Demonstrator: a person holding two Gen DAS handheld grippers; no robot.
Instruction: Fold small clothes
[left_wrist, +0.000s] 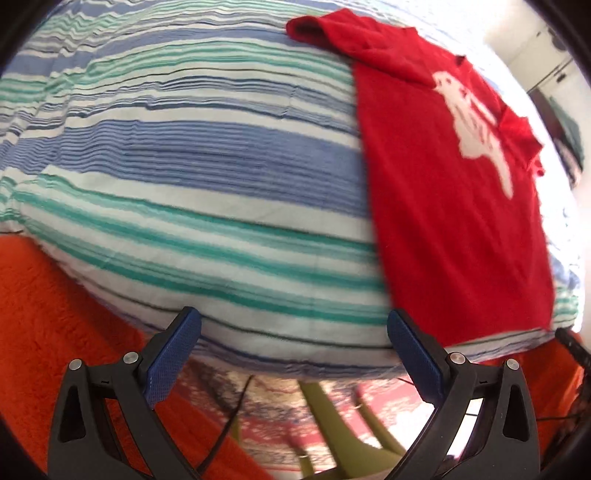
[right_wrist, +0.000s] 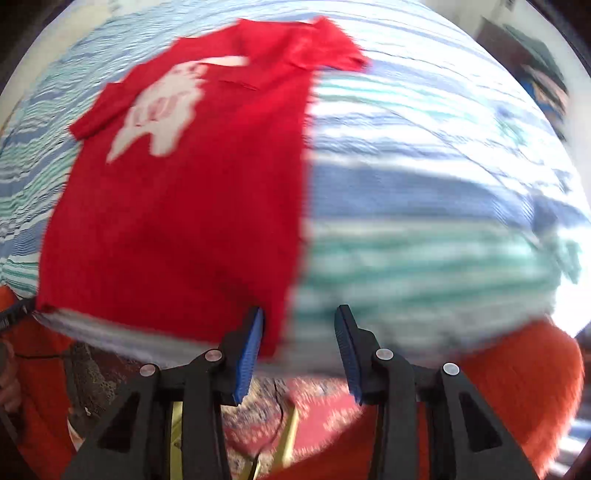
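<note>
A small red shirt (left_wrist: 454, 206) with a white print lies spread flat on a blue, green and white striped cloth (left_wrist: 192, 177). In the left wrist view it lies on the right, its hem toward me. My left gripper (left_wrist: 293, 328) is open wide and empty, just off the cloth's near edge, left of the shirt's hem. In the right wrist view the shirt (right_wrist: 177, 206) fills the left half. My right gripper (right_wrist: 299, 325) is open and empty, at the near right corner of the hem. This view is blurred.
The striped cloth (right_wrist: 424, 229) covers a raised surface whose near edge runs above both grippers. Orange fabric (left_wrist: 55, 314) lies below and beside it. A patterned red rug (left_wrist: 332, 421) and yellow-green legs (left_wrist: 321, 406) show beneath.
</note>
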